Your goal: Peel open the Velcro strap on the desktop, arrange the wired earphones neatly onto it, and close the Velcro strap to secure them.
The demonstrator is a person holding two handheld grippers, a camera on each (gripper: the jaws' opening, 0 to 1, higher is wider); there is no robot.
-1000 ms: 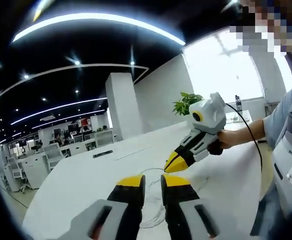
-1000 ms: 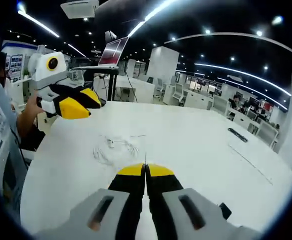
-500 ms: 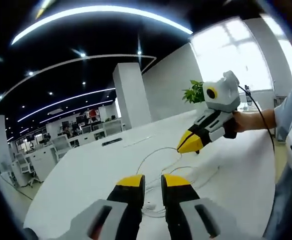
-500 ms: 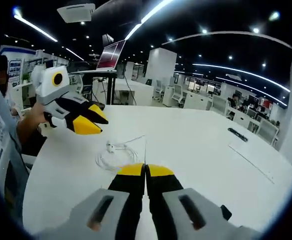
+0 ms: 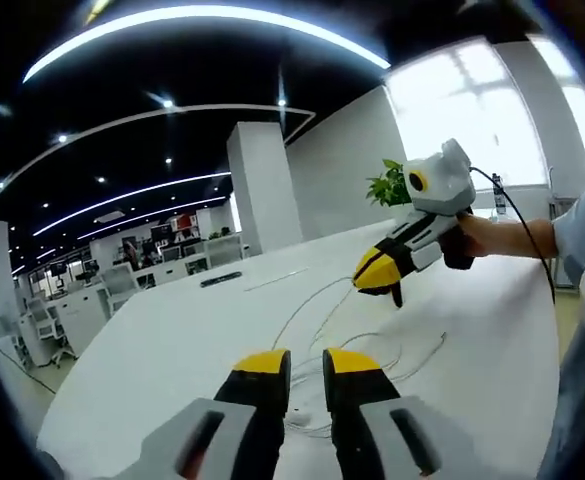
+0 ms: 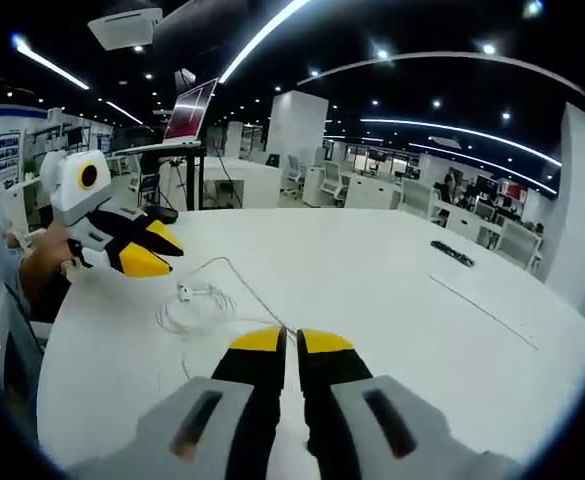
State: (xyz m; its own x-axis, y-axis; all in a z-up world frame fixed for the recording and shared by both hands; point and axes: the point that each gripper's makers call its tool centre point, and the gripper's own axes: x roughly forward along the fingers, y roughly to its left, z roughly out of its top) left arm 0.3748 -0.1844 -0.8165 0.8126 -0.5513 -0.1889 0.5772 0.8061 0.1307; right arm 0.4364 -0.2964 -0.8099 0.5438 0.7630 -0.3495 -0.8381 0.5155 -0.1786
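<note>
The white desk (image 5: 172, 340) spreads wide under both my tools. My right gripper (image 6: 291, 340) has its jaws nearly together, pinching the thin white cable that runs up from the wired earphones (image 6: 194, 302), whose loose loops lie on the desk ahead and to its left. My left gripper (image 5: 306, 360) hangs above the desk with a narrow gap between its jaws, nothing in them, the cable loops just beyond its tips.

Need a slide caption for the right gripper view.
Right gripper lifts a strand of the earphones off the white table; left gripper hovers beside the coil.
</note>
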